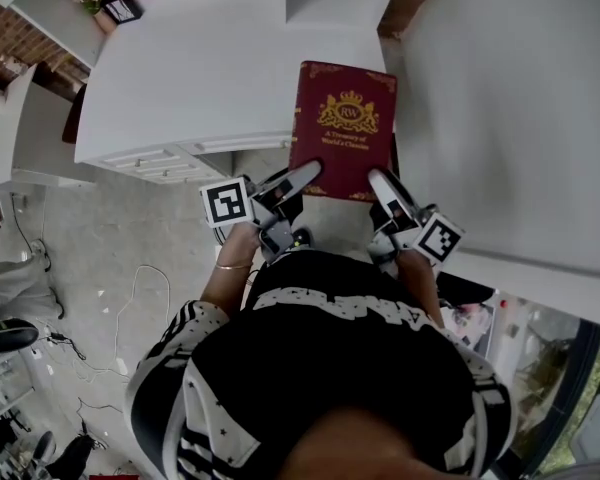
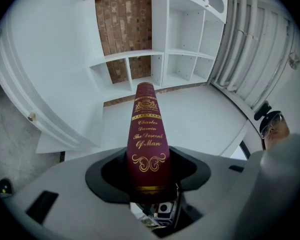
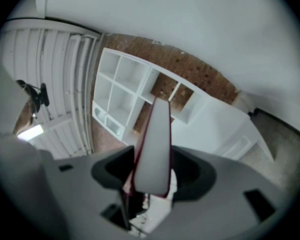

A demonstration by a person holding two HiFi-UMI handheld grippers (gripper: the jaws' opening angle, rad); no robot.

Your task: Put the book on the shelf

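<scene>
A dark red book with gold print is held flat in the air in front of the person, over the edge of a white desk. My left gripper is shut on the book's near left corner, at the spine end. My right gripper is shut on the near right corner, where the white page edge shows between its jaws. White shelf units with open compartments stand against a brick wall ahead.
A white wall panel rises at the right. Drawers sit under the desk's front edge. A small framed item and flowers stand on the desk's far left. Cables lie on the grey floor at the left.
</scene>
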